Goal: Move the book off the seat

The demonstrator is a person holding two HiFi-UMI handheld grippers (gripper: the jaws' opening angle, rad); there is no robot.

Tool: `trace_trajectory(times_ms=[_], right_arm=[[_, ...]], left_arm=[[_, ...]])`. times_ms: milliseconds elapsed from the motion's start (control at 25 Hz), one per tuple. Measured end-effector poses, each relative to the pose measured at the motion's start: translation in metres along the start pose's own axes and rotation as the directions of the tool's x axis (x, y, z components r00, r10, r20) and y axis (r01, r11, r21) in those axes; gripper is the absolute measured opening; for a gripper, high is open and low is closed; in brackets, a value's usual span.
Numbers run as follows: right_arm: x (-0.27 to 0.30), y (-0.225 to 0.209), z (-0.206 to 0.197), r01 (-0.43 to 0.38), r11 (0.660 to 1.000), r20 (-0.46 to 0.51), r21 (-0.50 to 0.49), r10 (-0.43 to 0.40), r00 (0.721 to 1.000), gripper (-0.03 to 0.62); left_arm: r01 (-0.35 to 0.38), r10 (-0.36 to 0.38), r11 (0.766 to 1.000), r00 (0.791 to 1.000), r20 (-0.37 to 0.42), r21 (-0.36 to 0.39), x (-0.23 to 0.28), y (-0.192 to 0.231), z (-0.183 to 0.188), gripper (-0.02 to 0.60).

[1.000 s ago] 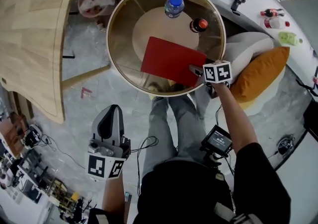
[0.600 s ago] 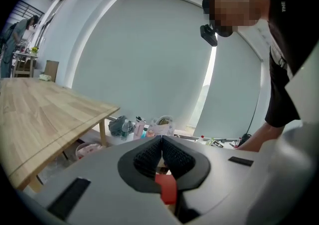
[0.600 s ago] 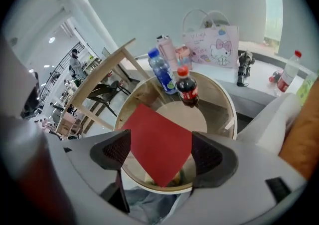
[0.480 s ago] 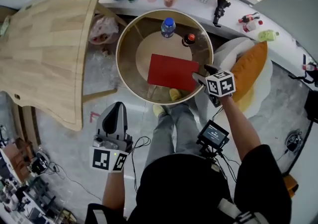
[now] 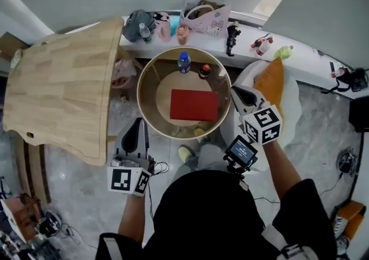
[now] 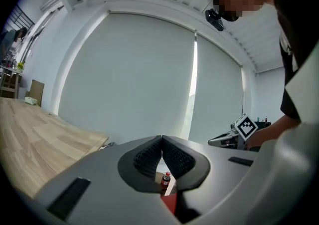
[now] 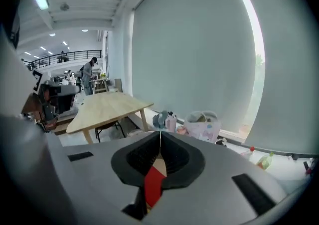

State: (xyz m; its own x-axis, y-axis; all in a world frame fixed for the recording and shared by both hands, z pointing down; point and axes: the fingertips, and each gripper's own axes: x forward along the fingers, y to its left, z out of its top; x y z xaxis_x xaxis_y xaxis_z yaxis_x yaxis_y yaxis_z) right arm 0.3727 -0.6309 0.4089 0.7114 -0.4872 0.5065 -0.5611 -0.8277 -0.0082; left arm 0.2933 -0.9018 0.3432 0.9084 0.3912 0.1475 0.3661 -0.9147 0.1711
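The red book [image 5: 194,105] lay flat on the round table [image 5: 151,89], mid-frame, long side left to right, just left of your right tongs [image 5: 235,90], which had just pressed together on nothing; your left tongs [image 5: 138,121], lower left, were pressed together too.

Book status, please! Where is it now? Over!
Left gripper shut, empty. Right gripper just closed, empty. Red book flat on round table, off the seat. Nothing blocking.

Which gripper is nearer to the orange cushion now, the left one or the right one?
Right. In the head view the right gripper is just beside the orange cushion; the left gripper is at the other side of the round table, far from it.
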Motion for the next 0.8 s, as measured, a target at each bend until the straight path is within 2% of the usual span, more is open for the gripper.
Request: trace_trajectory(times_ms=[160,320,560,800], right_arm=[[-0.059,0.018,0.035,0.035,0.999,0.129,0.031,-0.038,0.991,0.02],[-0.105,0.029,0.051,0.067,0.997,0.204,0.045,-0.075,0.976,0.02],[-0.144,0.026,0.057,0.122,0.989,0.268,0.08,-0.139,0.953,0.02],[-0.153,0.019,0.055,0.133,0.987,0.275,0.092,-0.154,0.949,0.02]], left_arm=[[0.038,-0.039,0.999,0.998,0.054,0.025,-0.009,-0.018,0.026,0.013],[0.065,-0.069,0.997,0.993,0.094,0.046,-0.021,-0.033,0.046,0.012],[0.102,-0.109,0.992,0.988,0.112,0.068,-0.029,-0.05,0.056,0.014],[0.115,-0.122,0.991,0.985,0.12,0.067,-0.027,-0.06,0.061,0.012]])
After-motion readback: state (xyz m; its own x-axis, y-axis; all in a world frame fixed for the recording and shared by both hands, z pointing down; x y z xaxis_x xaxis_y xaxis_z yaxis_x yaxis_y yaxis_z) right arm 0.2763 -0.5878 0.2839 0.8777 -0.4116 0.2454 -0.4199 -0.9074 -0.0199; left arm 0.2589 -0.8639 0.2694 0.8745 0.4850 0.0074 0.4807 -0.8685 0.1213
